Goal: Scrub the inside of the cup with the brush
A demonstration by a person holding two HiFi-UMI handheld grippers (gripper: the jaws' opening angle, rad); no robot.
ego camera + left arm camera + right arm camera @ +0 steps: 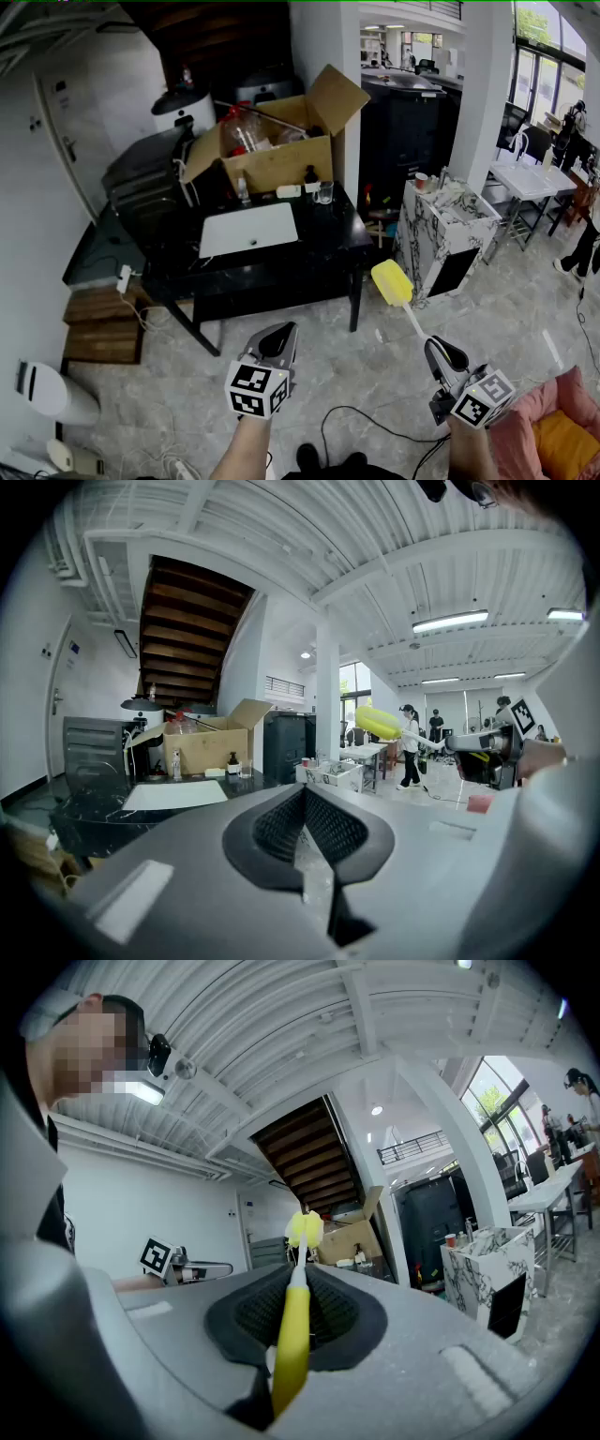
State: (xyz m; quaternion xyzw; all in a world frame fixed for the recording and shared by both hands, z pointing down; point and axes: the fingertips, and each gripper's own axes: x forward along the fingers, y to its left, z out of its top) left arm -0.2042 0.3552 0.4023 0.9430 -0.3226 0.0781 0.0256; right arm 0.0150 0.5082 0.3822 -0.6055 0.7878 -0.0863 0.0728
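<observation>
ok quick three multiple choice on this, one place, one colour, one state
1. The cup stands: A on the black table, B on the floor, C on the marble cabinet.
2. The brush head is: A red, B yellow, C blue.
3. The left tongs are: A open, B shut on the cup, C shut and empty.
Answers: 1 A, it stands on the tabletop by the cardboard box; 2 B, yellow in every view; 3 C, the pads meet with nothing between them.
</observation>
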